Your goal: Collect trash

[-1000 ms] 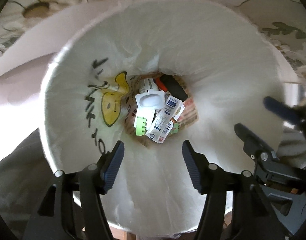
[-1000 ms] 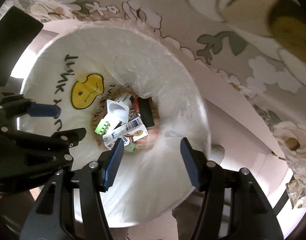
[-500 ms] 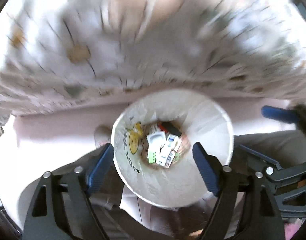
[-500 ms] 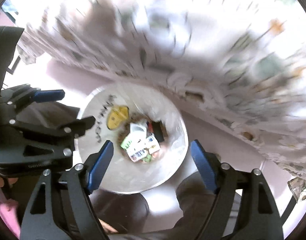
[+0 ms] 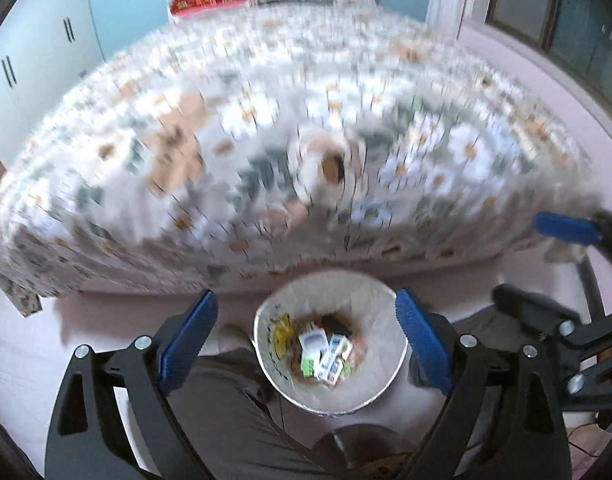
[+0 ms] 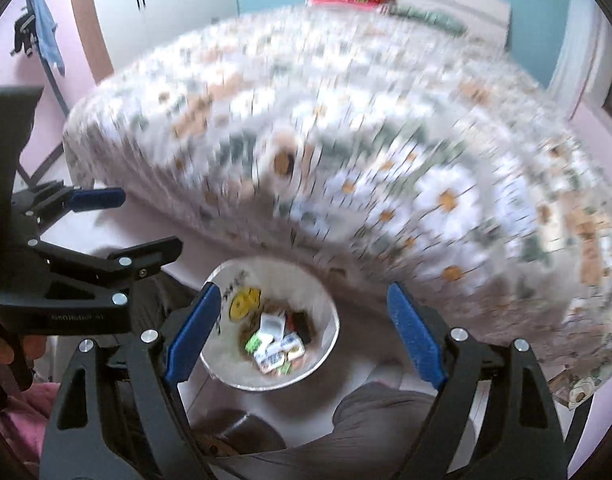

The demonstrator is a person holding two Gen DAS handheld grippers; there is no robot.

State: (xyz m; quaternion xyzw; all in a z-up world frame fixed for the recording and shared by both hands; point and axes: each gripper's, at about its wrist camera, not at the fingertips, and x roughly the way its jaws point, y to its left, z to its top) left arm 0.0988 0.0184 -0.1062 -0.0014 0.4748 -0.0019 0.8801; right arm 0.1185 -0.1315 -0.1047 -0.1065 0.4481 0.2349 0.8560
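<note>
Trash (image 5: 326,354) below both claws looks light and crushable: small cartons in a thin-lined bin (image 5: 380,394). Left claw (image 5: 306,340) and right claw (image 6: 301,332), jaws just opened, stand wide and empty; further pieces probably need only a gentle pinch across flat sides.

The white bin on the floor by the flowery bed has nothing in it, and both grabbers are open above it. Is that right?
Not quite. The white bin is not empty: small boxes and wrappers lie at its bottom, which the left wrist view shows clearly. The rest holds: it stands on the floor beside the flowery bed, and the left gripper and right gripper are both open above it, holding nothing.
</note>
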